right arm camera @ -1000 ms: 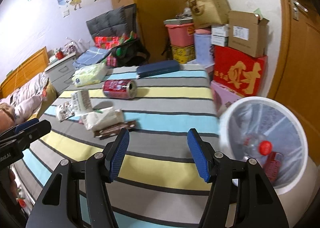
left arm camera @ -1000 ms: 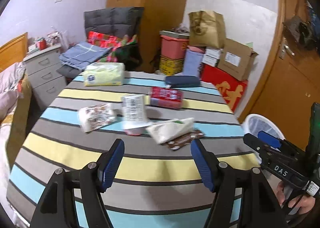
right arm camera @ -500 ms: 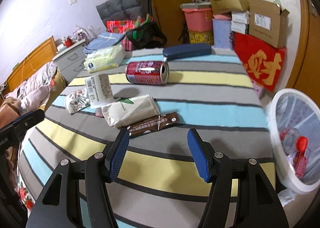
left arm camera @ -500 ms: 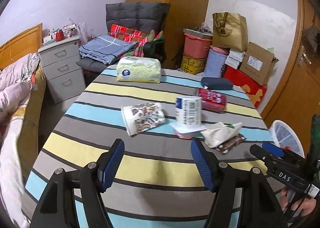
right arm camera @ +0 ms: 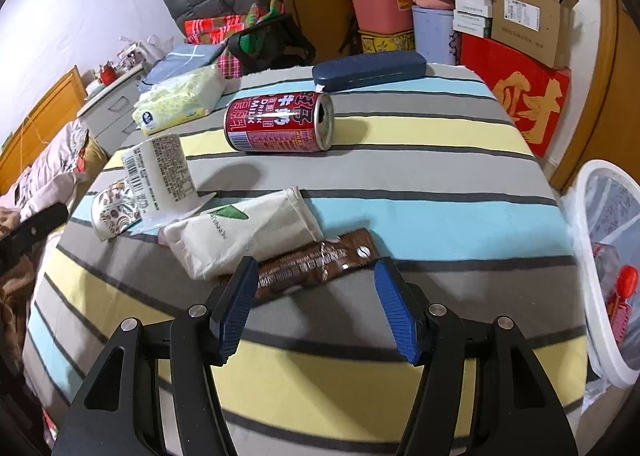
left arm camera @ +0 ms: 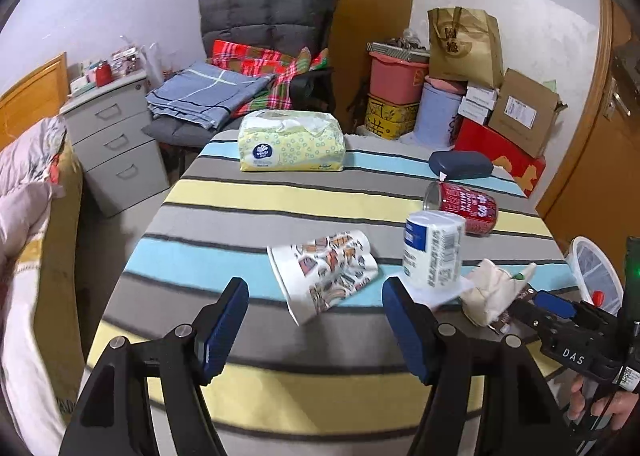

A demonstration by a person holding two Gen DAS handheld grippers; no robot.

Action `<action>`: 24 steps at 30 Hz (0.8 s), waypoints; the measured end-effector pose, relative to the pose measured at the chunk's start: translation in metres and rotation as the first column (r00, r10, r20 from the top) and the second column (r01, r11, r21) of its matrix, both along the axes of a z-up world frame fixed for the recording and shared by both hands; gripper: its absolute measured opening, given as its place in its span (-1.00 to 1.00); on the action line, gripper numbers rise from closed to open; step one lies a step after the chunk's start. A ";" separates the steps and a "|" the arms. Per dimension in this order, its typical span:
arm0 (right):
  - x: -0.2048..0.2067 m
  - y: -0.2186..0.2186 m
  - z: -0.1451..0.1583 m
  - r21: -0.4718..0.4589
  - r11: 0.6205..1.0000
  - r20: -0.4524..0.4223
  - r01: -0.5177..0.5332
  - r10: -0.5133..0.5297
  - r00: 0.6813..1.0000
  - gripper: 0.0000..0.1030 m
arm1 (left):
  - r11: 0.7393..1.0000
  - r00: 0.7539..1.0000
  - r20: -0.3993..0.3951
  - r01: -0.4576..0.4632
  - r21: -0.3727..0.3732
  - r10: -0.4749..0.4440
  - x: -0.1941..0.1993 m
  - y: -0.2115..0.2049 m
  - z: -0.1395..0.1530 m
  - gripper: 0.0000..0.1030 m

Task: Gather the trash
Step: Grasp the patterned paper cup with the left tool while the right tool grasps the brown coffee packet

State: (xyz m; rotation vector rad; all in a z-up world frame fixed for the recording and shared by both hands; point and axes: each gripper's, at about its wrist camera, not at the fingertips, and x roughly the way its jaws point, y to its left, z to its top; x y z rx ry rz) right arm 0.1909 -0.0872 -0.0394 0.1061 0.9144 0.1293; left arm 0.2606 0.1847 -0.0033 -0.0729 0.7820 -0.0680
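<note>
Well, striped table [left arm camera: 256, 200] (cluttered bedroom).

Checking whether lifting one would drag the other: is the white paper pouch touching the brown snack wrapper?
Touching. The right wrist view shows the white paper pouch lying across the brown snack wrapper's left end.

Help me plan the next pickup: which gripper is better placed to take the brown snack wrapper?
Right. The right gripper is open with the brown snack wrapper just ahead of its fingers, and the white bin is on its side. The left gripper faces the patterned paper cup instead.
</note>
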 end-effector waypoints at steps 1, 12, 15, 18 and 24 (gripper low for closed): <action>0.002 0.002 -0.002 -0.016 1.000 -0.010 0.005 -0.005 1.000 0.20 | 1.000 1.000 -0.011 0.002 0.004 -0.002 0.007 0.002 -0.003 0.35; 0.010 0.015 -0.006 -0.128 0.992 -0.014 0.001 -0.003 1.000 0.20 | 0.998 0.995 -0.079 0.050 -0.031 -0.053 0.057 0.005 -0.024 0.35; 0.009 0.013 -0.005 -0.155 0.988 -0.013 0.008 -0.010 1.000 0.04 | 0.996 0.991 -0.100 0.081 -0.043 -0.085 0.059 0.000 -0.031 0.35; 0.007 0.010 -0.003 -0.164 0.986 -0.010 0.010 -0.012 1.000 -0.19 | 0.993 0.986 -0.126 0.104 -0.047 -0.109 0.055 -0.009 -0.037 0.35; 0.002 -0.002 -0.003 -0.131 0.991 -0.010 0.006 -0.007 1.000 -0.56 | 0.985 0.976 -0.140 0.160 -0.068 -0.169 0.035 -0.033 -0.039 0.35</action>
